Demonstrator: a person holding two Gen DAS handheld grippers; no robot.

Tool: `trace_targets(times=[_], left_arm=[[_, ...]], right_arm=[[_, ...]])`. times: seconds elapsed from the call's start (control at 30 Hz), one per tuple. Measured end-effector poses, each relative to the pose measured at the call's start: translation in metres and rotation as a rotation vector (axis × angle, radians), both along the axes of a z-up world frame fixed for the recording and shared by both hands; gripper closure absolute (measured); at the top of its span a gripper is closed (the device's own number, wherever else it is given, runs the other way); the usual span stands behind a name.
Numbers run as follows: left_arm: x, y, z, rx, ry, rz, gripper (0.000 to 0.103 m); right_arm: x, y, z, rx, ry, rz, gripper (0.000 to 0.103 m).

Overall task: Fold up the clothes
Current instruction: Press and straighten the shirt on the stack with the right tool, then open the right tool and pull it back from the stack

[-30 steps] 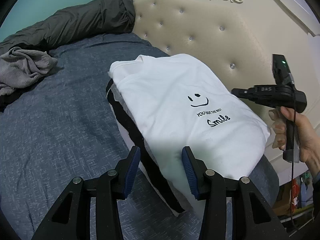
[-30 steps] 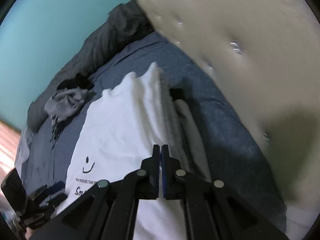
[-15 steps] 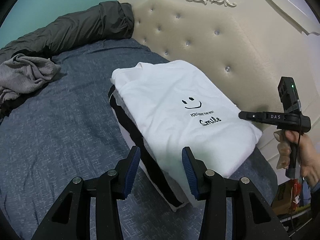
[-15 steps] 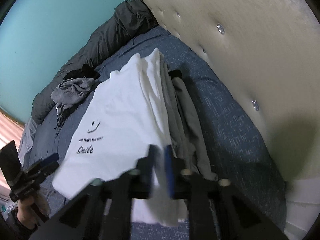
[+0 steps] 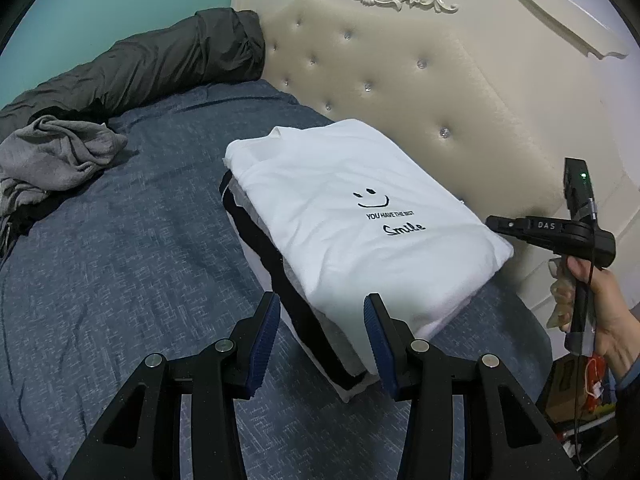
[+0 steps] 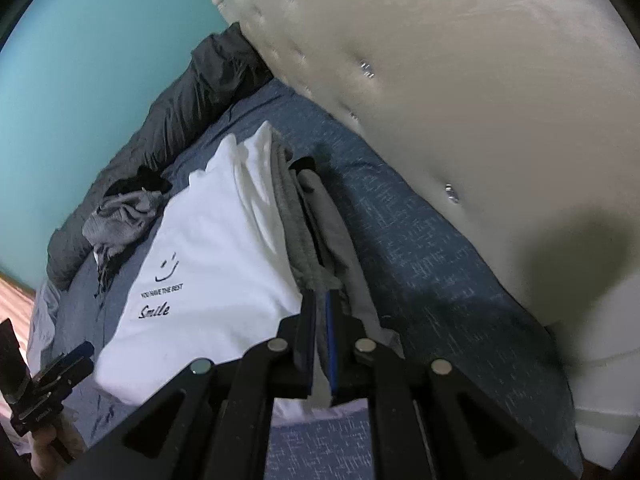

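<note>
Our left gripper (image 5: pixel 320 322) hangs with jaws apart and empty above the near corner of the stack of folded clothes (image 5: pixel 320 304); our right gripper (image 6: pixel 319 320) is pressed together, empty. The white shirt (image 5: pixel 352 216) tops the stack on the bed (image 5: pixel 120 248), near the headboard (image 5: pixel 400 80). Farther off, a crumpled grey garment (image 5: pixel 56 156).

Smooth matt white cloth T-shirt (image 5: pixel 348 216) on woven blue bedspread (image 5: pixel 120 260); padded, button-tufted cream headboard (image 5: pixel 400 80)

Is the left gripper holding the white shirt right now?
No: the left gripper stands open with nothing between its pads, short of the folded white shirt on the stack.
</note>
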State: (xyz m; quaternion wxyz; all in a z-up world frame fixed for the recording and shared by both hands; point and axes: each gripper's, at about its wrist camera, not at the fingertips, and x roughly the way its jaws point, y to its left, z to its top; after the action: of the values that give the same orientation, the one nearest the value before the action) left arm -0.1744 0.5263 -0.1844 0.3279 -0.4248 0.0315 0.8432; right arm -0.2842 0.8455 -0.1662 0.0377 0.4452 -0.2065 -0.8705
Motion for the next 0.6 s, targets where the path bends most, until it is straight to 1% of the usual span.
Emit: trace_targets(times=[0.03,0.1,0.2,0.27,0.33,0.47,0.6], left_arm=[[0.001,0.001,0.001,0.000,0.002,0.000,0.055],[0.003,0.002,0.003,0.000,0.005,0.003,0.055],[0.005,0.006,0.004,0.000,0.004,0.004,0.053],[0.007,0.006,0.003,-0.002,-0.008,0.003,0.053],[0.010,0.004,0.003,0.002,-0.015,0.005,0.052],[0.018,-0.004,0.005,-0.004,-0.016,0.007,0.052],[0.026,-0.014,0.014,-0.002,-0.008,0.019,0.052]], right_arm=[[0.004,0.001,0.003,0.003,0.013,-0.005,0.099],[0.014,0.000,0.014,-0.025,0.072,0.004,0.099],[0.024,-0.013,0.023,-0.051,0.114,0.056,0.099],[0.024,-0.023,0.018,-0.027,0.085,0.088,0.099],[0.024,-0.029,0.005,0.002,0.035,0.104,0.099],[0.033,-0.017,-0.012,0.008,0.009,0.043,0.099],[0.046,-0.007,-0.005,0.016,0.022,-0.019,0.099]])
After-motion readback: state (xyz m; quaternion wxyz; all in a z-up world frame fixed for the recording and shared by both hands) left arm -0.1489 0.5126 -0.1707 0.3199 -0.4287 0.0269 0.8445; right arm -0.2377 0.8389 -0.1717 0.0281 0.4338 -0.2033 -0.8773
